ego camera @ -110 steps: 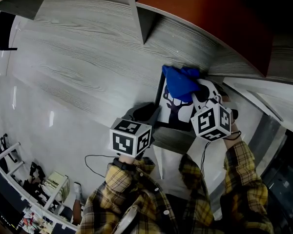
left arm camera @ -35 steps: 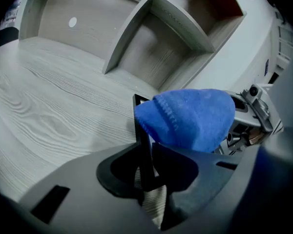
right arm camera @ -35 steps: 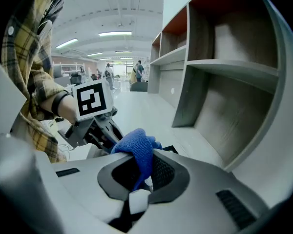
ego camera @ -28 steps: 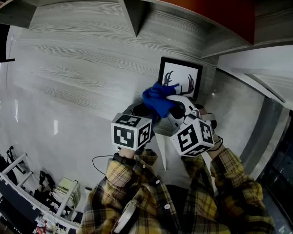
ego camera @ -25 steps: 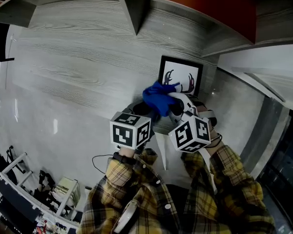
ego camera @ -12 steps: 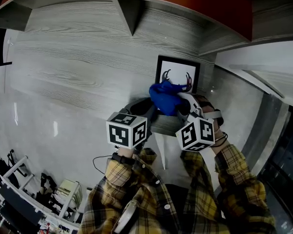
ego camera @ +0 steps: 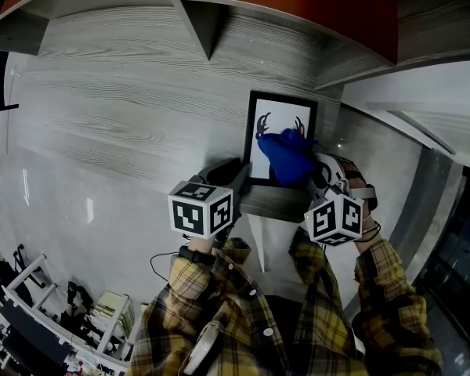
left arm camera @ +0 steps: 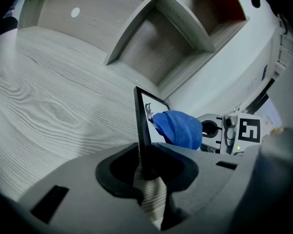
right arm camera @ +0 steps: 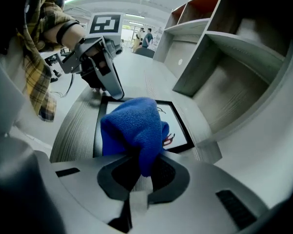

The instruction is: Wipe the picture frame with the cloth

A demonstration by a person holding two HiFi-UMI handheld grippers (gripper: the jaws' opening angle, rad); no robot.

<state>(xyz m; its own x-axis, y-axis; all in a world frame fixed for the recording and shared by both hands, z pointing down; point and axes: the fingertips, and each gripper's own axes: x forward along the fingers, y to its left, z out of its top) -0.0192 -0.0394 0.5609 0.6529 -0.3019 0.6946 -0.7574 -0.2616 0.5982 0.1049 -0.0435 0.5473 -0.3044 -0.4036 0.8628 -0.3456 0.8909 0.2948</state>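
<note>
The picture frame [ego camera: 280, 114] is black with a white antler print and stands tilted on the grey wood-grain table [ego camera: 125, 116]. My left gripper [ego camera: 236, 180] is shut on its lower left edge; in the left gripper view the frame's edge [left arm camera: 140, 130] runs up from between the jaws of the left gripper [left arm camera: 144, 167]. My right gripper [ego camera: 312, 175] is shut on a bunched blue cloth [ego camera: 286, 155] that lies against the lower right of the picture. The cloth [right arm camera: 134, 126] hides much of the print [right arm camera: 178, 123] in the right gripper view, where it hangs from my right gripper [right arm camera: 136, 172].
Grey shelving with a slanted divider [ego camera: 196, 22] and an orange back panel [ego camera: 321, 2] rises behind the frame. A white wall [ego camera: 407, 100] closes the right side. A black cable [ego camera: 160, 261] hangs below the table's near edge.
My right gripper has carried the blue cloth rightward across the face of the picture, from its lower left to its lower right. My left gripper has kept its hold on the frame.
</note>
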